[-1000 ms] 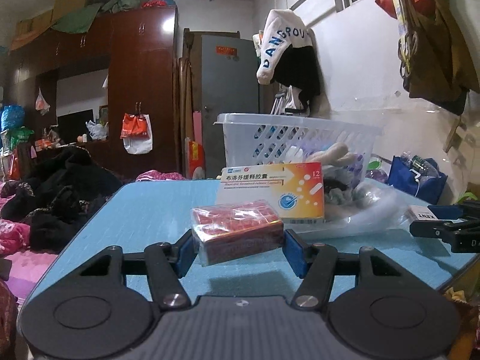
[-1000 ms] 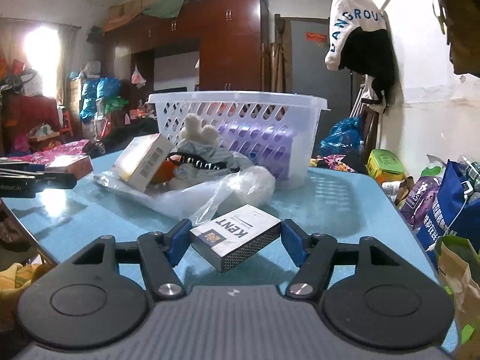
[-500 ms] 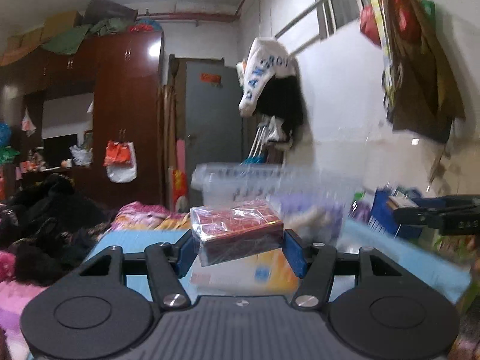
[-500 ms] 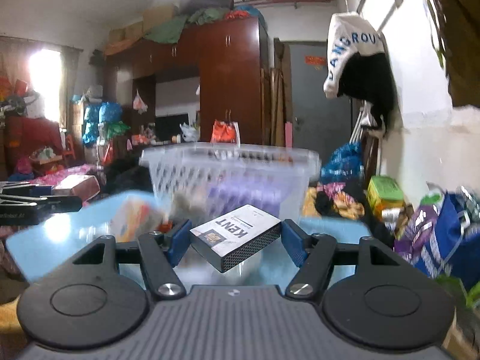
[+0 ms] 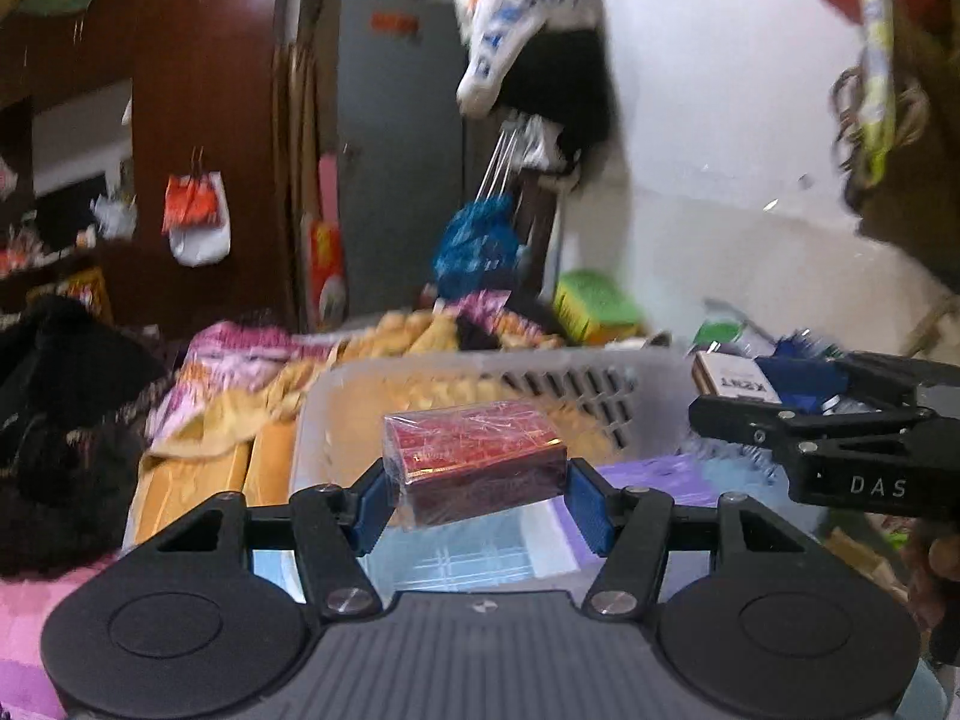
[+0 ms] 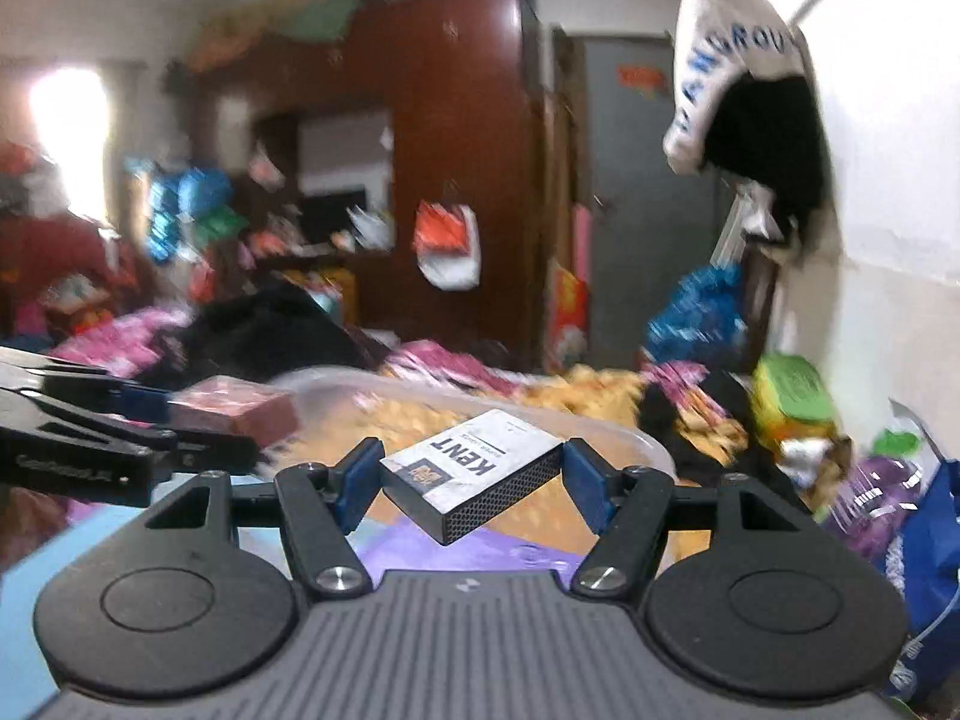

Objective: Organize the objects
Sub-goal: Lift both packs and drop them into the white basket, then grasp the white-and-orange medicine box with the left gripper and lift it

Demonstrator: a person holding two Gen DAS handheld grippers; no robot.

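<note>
red pack over white basket

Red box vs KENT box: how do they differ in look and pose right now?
The red box is dark red and wrapped in shiny clear film; the KENT box is white on top with black sides and bold print. The red box sits nearly level in the left gripper, while the KENT box sits skewed in the right gripper, one corner pointing down. Both are small boxes clamped between blue jaws and held above the white basket.
</note>
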